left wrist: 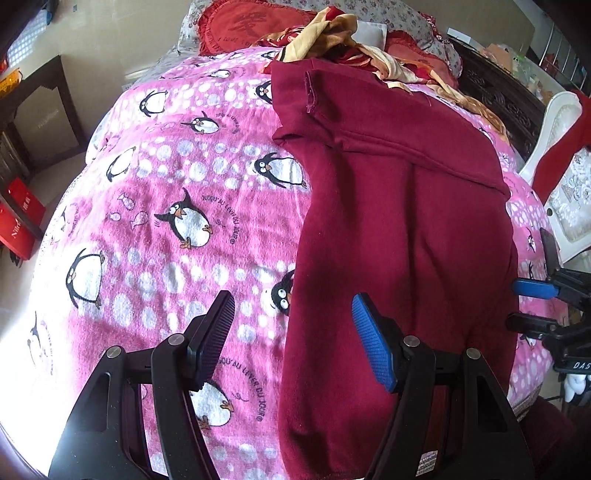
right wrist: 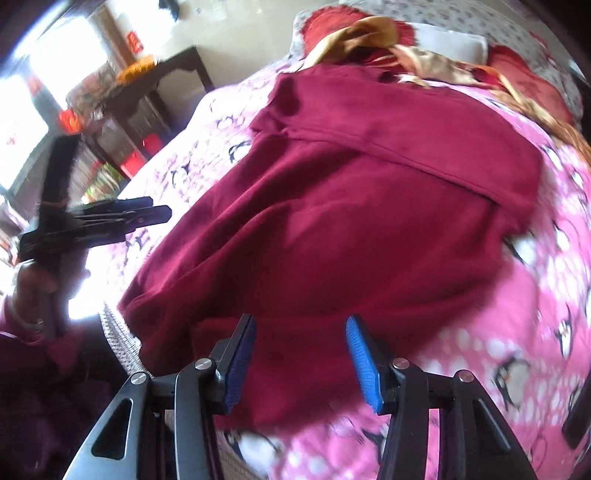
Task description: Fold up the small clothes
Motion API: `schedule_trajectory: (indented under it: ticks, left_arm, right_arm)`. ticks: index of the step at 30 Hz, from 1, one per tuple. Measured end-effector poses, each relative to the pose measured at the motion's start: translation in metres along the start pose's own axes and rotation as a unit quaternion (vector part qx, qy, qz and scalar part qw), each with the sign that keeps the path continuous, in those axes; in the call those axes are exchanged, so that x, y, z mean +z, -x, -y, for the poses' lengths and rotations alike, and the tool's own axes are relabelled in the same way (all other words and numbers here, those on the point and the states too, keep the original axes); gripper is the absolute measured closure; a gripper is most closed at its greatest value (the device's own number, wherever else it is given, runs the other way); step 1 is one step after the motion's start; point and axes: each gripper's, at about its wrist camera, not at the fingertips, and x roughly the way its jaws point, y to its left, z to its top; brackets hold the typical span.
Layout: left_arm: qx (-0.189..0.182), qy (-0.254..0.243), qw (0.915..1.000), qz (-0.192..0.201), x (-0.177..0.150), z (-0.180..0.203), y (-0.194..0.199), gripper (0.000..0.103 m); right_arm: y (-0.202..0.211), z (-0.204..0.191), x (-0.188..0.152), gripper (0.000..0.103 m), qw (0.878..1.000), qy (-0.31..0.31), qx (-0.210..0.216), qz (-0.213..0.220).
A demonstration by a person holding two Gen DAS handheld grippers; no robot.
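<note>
A: Where is the maroon garment (left wrist: 399, 229)?

B: Spread flat on the pink penguin blanket (left wrist: 166, 206) that covers the bed, toward the blanket's right half as the left wrist view has it. A folded band with a seam runs across its far part, and the near hem reaches the bed's near edge.

A: And its edges?

B: The left edge lies straight down the blanket, with a wide stretch of bare pink beside it. The right edge stops just short of the blanket's right border, leaving only a narrow pink strip there. The right wrist view is blurred, but the near hem (right wrist: 229, 325) shows as a doubled fold just ahead of the tongs.

A: The tongs?

B: The left tongs (left wrist: 293, 339) are spread wide and grip nothing; they hang above the garment's left edge, one pad over the blanket, the blue pad over the cloth. The right tongs (right wrist: 301, 363) also stand apart, empty, above the near hem.

A: What crowds the far end?

B: A heap of yellow and red cloth (left wrist: 343, 40) touches the garment's far edge, with red pillows (left wrist: 240, 26) behind. A dark cabinet (left wrist: 40, 110) stands on the floor, well apart from the bed's left side.
</note>
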Motion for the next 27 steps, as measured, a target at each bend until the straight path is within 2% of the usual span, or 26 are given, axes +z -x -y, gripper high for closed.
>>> schedule_trajectory:
  ticks: [3,6,8,9,10,13,17,22,25,27]
  left_arm:
    - [-0.003,0.009,1.0000,-0.003,-0.004,-0.003,0.001,0.036]
    - [-0.003,0.012,0.9999,-0.005,-0.005,-0.004,0.000,0.036]
    - [-0.005,0.012,0.9999,-0.003,-0.007,-0.004,0.001,0.036]
    - [-0.005,0.011,0.9999,-0.002,-0.007,-0.004,0.002,0.036]
    - [-0.003,0.009,0.9999,-0.001,-0.007,-0.004,0.003,0.036]
    - [0.000,0.008,1.0000,0.002,-0.010,-0.007,0.007,0.036]
    - [-0.005,0.013,0.9999,-0.001,-0.014,-0.013,0.010,0.036]
    - [-0.004,0.005,1.0000,-0.006,-0.021,-0.015,0.013,0.036]
    - [-0.011,0.012,0.9998,-0.013,-0.024,-0.016,0.013,0.036]
    - [-0.013,0.015,0.9996,-0.019,-0.024,-0.015,0.012,0.036]
  right_arm:
    - [-0.020,-0.022,0.012,0.054,0.998,0.057,0.012,-0.016]
    - [-0.047,-0.032,0.026,0.054,0.994,0.092,0.018,-0.064]
    - [-0.064,-0.034,0.032,0.054,0.988,0.099,0.044,-0.113]
    - [-0.072,-0.036,0.031,0.054,0.981,0.111,0.058,-0.151]
    - [-0.077,-0.039,0.029,0.054,0.976,0.125,0.063,-0.170]
    - [-0.074,-0.047,0.014,0.054,0.960,0.176,0.058,-0.212]
    - [-0.042,-0.027,-0.018,0.054,0.954,0.160,0.068,-0.244]
    - [-0.005,0.021,-0.070,0.054,0.962,0.084,0.017,-0.259]
    - [0.018,0.041,-0.083,0.054,0.976,0.022,0.019,-0.217]
    - [0.033,0.046,-0.086,0.054,0.984,-0.010,0.001,-0.179]
